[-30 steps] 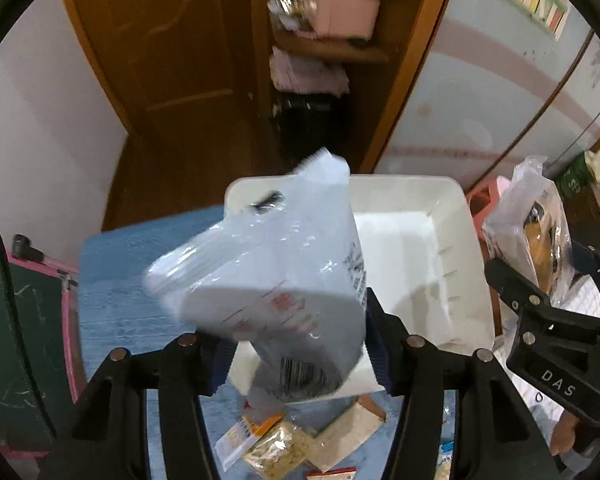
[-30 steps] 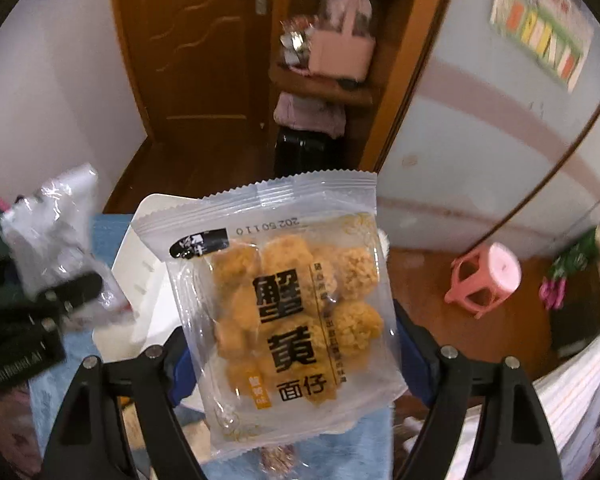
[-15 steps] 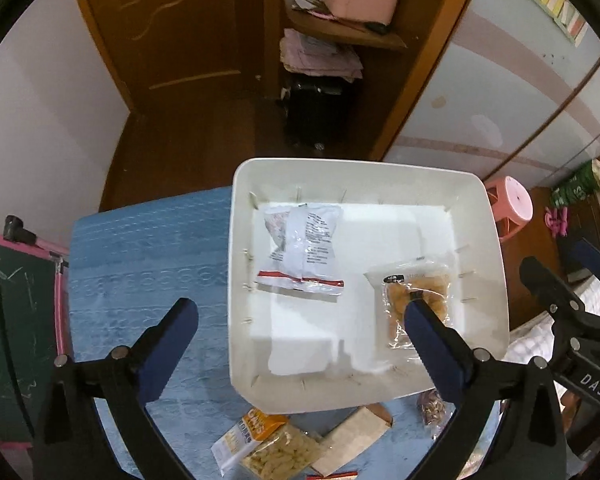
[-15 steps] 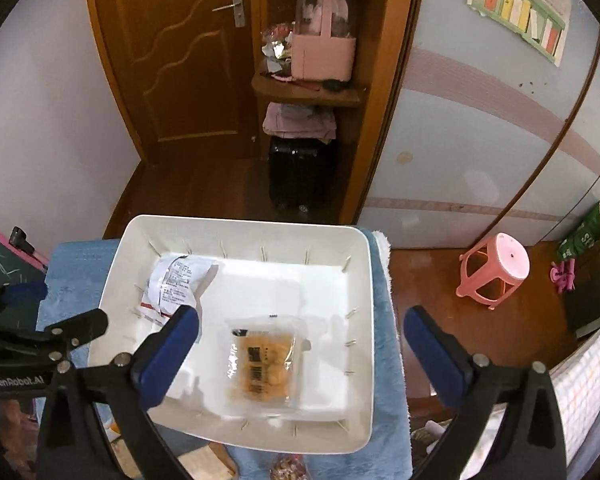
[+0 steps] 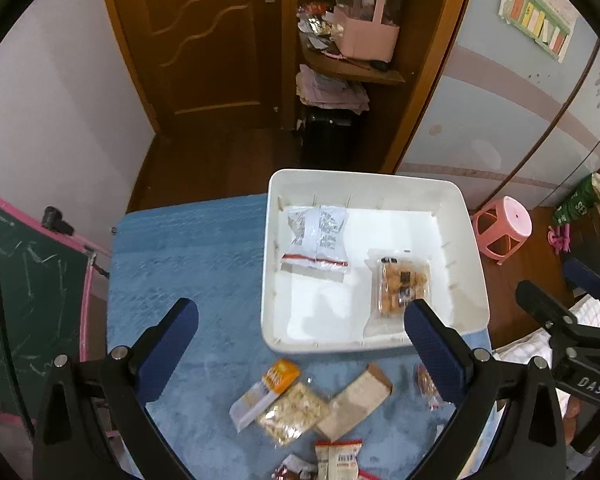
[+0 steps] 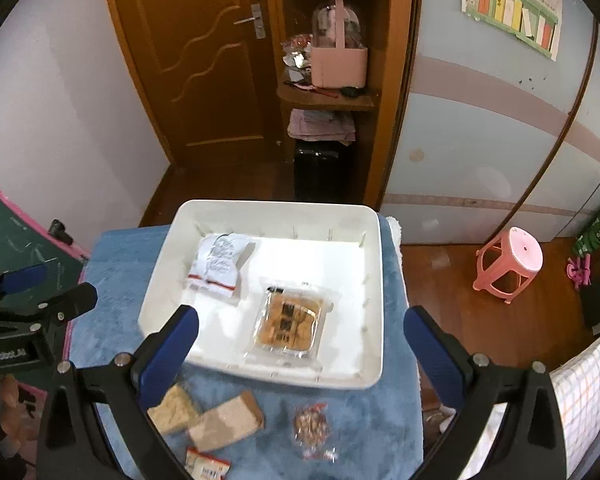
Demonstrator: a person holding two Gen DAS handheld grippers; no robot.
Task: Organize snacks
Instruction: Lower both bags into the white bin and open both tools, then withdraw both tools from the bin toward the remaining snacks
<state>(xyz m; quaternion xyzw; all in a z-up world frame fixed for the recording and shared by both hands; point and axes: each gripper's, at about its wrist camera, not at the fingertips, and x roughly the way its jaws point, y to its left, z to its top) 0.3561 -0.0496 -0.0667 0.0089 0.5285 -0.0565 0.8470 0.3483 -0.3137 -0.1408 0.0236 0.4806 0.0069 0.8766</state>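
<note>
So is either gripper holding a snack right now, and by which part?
Nothing is held. Left gripper and right gripper are both open and empty; the white packet and orange packet lie in the bin.

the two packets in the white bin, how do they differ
The white packet is opaque and crumpled, with a red stripe along its near edge; the orange snack packet is clear, showing golden pieces inside. The white packet lies in the far left part of the white bin, the orange snack packet nearer and further right. Both lie flat on the bin floor, apart from each other.
</note>
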